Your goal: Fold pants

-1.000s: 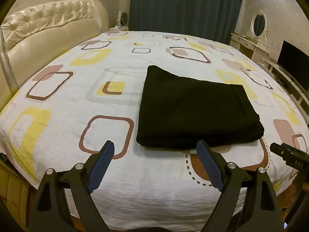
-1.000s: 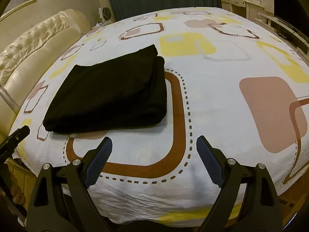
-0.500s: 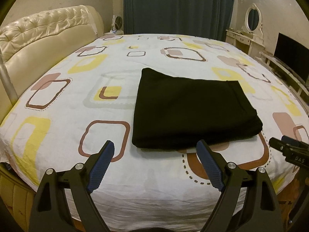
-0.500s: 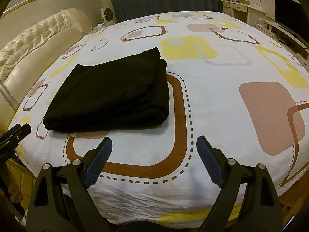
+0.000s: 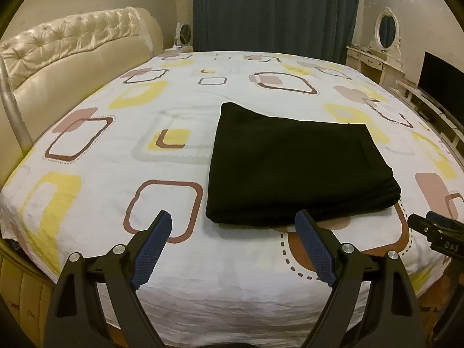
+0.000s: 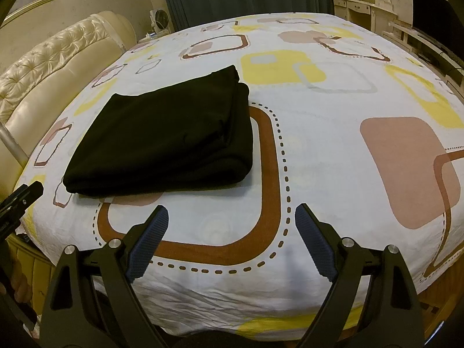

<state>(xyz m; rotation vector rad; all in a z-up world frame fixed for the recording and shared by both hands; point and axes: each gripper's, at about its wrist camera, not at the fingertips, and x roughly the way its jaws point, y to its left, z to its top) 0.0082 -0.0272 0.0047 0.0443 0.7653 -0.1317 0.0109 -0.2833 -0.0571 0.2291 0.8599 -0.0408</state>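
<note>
Pants [image 5: 293, 168], black, lie folded into a flat thick rectangle on the bed [image 5: 174, 266], near its front edge, sitting partly over a brown rounded-square print with a dotted outline. Layered fold edges show along the right side in the right wrist view [image 6: 162, 133]; the stack looks neat, no loose legs sticking out.

Left gripper [image 5: 233, 226] hangs over the front edge of the bed, fingers [image 5: 150, 249] spread wide, nothing between them, not touching the pants. The near edge of the pants sits just beyond the right fingertip in that view. Right gripper [image 6: 232, 219] is likewise off the fabric, fingers [image 6: 314, 246] spread wide and empty, aimed at bare sheet to the right of the pants. Pants lie to the upper left of it, apart from both blue pads.

Each gripper shows at the edge of the other's view: right one at far right of the left view [image 5: 438, 232], left one at far left of the right view [image 6: 17, 203], with part of a hand [image 6: 21, 284] holding it low at the left.

Surroundings: white sheet with yellow, pink and brown square prints, cream tufted headboard [image 5: 75, 46] at left, dark blue curtain [image 5: 272, 11] behind, white vanity with oval mirror [image 5: 387, 32] and dark TV screen [image 5: 443, 78] at right.
</note>
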